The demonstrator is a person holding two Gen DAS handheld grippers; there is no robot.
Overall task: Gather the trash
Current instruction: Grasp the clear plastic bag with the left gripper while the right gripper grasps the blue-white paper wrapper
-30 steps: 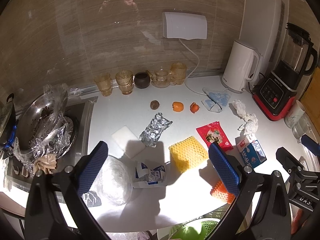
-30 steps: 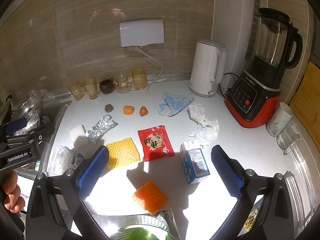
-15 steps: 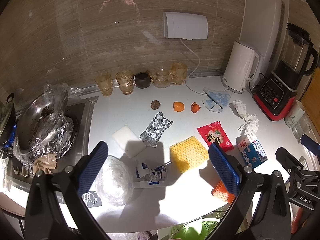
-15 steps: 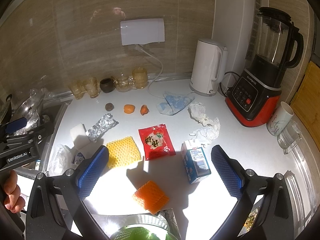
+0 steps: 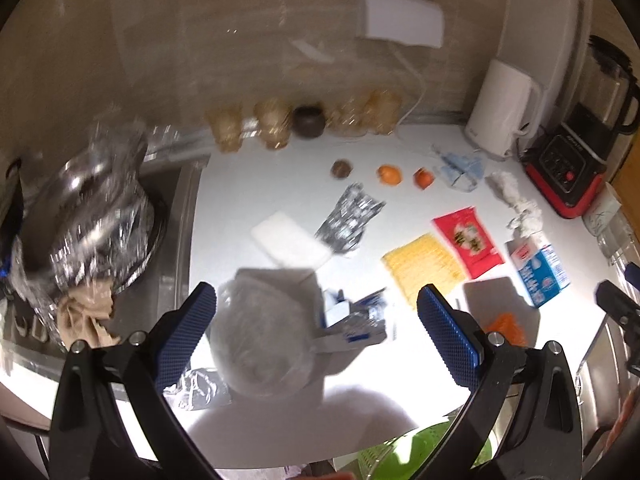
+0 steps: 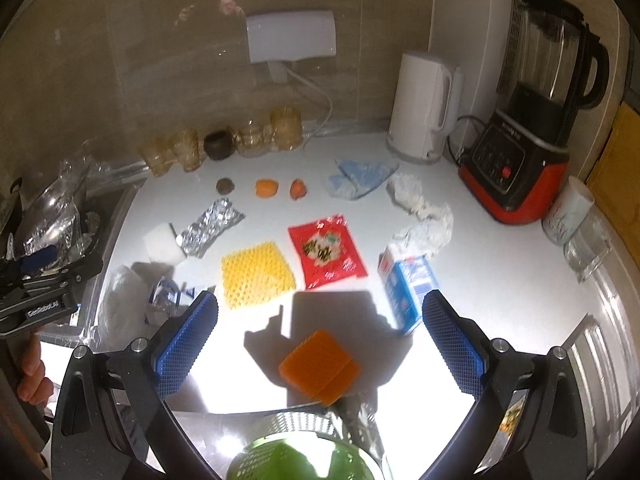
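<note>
Trash litters a white counter [image 6: 500, 280]. 2 handheld grippers hover above it, both spread wide and holding nothing. Between the left gripper [image 5: 318, 322]'s blue pads lie a crumpled clear plastic bag [image 5: 260, 344] and, touching it, a flattened blue-and-white wrapper [image 5: 356, 316]. Below the right gripper [image 6: 320, 338] sits an orange foam net [image 6: 320, 366], near a green bin [image 6: 298, 460] at the counter's front edge. Judging by this, lower straight down, straddle 1 piece, and close gently, since light plastic may slide away.
</note>
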